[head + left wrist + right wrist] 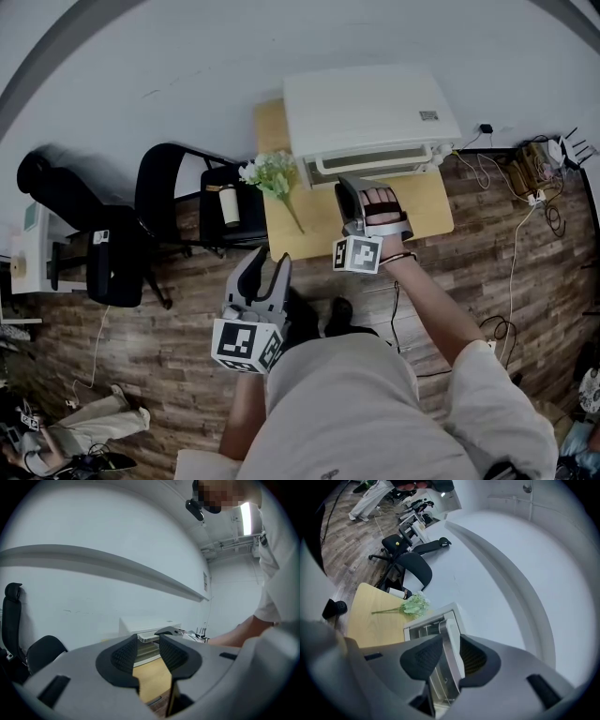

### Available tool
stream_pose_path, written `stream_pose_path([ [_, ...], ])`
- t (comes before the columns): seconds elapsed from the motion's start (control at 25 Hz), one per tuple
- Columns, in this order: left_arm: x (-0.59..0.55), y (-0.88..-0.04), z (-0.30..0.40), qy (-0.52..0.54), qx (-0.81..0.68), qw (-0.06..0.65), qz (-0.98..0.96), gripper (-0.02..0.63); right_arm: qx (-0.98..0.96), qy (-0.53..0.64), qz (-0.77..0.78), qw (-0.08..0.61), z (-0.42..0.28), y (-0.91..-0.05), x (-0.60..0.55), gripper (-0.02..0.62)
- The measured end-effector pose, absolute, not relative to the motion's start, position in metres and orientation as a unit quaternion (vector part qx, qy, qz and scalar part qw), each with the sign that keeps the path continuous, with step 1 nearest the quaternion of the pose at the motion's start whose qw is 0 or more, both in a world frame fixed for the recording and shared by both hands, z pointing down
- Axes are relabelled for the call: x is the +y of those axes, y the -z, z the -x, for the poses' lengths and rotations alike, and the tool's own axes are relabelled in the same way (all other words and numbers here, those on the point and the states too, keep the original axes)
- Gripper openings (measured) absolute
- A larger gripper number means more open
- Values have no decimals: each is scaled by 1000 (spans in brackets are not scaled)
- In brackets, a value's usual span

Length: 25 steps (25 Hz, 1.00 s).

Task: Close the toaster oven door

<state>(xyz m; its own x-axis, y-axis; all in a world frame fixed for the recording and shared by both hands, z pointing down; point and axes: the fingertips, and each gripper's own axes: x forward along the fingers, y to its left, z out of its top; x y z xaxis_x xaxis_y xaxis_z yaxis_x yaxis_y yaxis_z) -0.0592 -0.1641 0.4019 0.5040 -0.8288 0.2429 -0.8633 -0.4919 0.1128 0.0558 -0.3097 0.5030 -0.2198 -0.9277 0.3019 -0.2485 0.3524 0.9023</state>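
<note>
Two jaws of right gripper stand apart around the white bar handle of the white boxy toaster oven, at 12 o'clock on the light wooden bench; pads don't look clamped. Door looks upright, prob. shut or nearly. To finish well: nudge the handle flat till it seats, then back out straight toward 6 o'clock w/o snagging. Left gripper at 7 o'clock, jaws apart, empty.
</note>
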Motion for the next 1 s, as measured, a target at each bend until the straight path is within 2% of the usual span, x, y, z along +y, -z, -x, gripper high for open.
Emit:
stream_pose_path([
  [0.48, -165, -405, 39, -77, -472, 110, -871, 126, -752, 263, -471, 380, -71, -470, -277, 110],
  [1.0, -174, -404, 7, -73, -439, 106, -889, 126, -809, 134, -507, 267, -92, -426, -240, 103],
])
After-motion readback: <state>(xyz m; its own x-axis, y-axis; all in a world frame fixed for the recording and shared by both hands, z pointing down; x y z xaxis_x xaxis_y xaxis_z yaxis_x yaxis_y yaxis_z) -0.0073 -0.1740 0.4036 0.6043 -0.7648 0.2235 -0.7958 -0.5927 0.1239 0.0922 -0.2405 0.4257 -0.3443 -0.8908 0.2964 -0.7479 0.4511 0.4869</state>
